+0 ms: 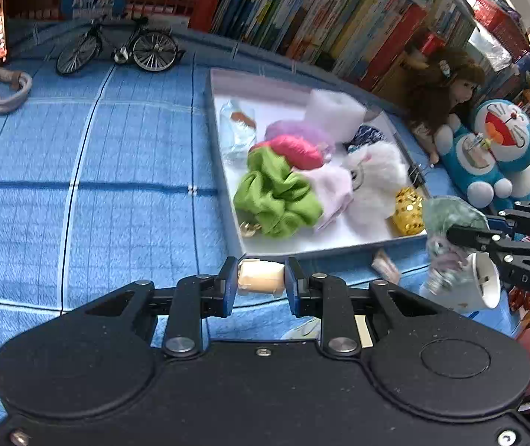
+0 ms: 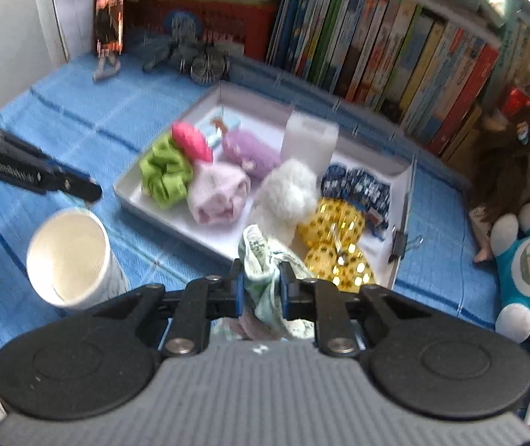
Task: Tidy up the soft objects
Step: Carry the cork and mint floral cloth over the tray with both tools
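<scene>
A white tray on the blue cloth holds soft things: a green scrunchie, a pink one, a white furry ball and a gold sequin piece. My left gripper is shut on a cream soft block, just in front of the tray's near edge. My right gripper is shut on a pale green patterned fabric, held above the tray's near edge. It also shows in the left wrist view, at the tray's right corner.
A white cup stands by the tray's near side. A model bicycle and a grey loop lie at the back left. Books line the back. A doll and blue plush toys sit right of the tray.
</scene>
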`<act>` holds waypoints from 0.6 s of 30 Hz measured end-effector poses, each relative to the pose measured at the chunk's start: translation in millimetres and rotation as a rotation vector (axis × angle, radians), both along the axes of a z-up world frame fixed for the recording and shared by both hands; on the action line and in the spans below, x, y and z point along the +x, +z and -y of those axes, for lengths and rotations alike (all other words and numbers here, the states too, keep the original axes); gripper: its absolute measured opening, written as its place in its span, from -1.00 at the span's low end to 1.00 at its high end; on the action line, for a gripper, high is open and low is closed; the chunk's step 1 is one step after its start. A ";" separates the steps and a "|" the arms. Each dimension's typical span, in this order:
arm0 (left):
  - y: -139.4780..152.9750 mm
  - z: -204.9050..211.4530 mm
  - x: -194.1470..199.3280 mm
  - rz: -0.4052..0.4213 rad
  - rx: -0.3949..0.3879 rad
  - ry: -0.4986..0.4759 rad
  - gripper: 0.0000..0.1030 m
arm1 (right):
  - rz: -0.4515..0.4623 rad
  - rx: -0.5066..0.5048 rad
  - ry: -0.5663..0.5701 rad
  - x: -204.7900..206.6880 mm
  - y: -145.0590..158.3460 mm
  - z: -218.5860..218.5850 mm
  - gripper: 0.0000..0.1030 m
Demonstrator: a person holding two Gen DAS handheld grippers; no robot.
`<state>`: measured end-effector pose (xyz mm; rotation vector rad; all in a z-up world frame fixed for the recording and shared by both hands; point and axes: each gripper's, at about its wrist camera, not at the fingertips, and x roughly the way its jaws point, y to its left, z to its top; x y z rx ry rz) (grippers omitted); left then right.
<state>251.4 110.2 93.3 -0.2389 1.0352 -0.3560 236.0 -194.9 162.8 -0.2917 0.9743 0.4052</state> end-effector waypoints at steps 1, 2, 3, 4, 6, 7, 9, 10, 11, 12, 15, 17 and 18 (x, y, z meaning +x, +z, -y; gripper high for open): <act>3.2 1.4 0.1 0.006 0.001 0.000 -0.51 | 0.016 0.012 -0.004 -0.9 3.6 1.5 -0.59; 7.5 2.9 -0.2 0.013 0.002 -0.001 -0.52 | 0.033 0.028 -0.011 -2.9 8.5 2.8 -0.59; 10.6 4.5 -0.5 0.018 0.002 -0.002 -0.52 | 0.043 0.040 -0.016 -4.4 11.9 4.2 -0.59; 13.6 6.4 -0.5 0.023 0.001 -0.005 -0.52 | 0.054 0.050 -0.022 -5.8 14.8 5.6 -0.60; 20.2 11.6 -1.2 0.035 0.003 -0.011 -0.52 | 0.073 0.059 -0.029 -6.6 19.8 7.4 -0.61; 22.9 14.6 -1.7 0.040 0.004 -0.015 -0.52 | 0.084 0.063 -0.034 -6.9 21.9 8.5 -0.62; 28.0 20.6 -2.2 0.049 0.003 -0.023 -0.52 | 0.098 0.073 -0.043 -6.9 25.3 9.7 -0.63; 30.0 23.5 -2.7 0.053 0.002 -0.026 -0.52 | 0.102 0.081 -0.046 -6.8 27.0 10.2 -0.63; 31.4 26.2 -3.1 0.056 0.000 -0.030 -0.51 | 0.108 0.091 -0.047 -7.0 28.8 10.9 -0.63; 33.2 29.2 -3.2 0.059 -0.003 -0.034 -0.51 | 0.117 0.098 -0.049 -7.6 30.1 11.4 -0.63; 38.2 37.3 -2.4 0.073 -0.010 -0.044 -0.52 | 0.148 0.106 -0.055 -10.2 33.8 11.3 -0.63; 42.7 42.5 -1.6 0.088 -0.019 -0.047 -0.52 | 0.161 0.122 -0.069 -10.6 36.1 11.9 -0.63; 44.7 44.8 -1.0 0.094 -0.025 -0.049 -0.52 | 0.167 0.130 -0.074 -10.6 37.4 12.4 -0.63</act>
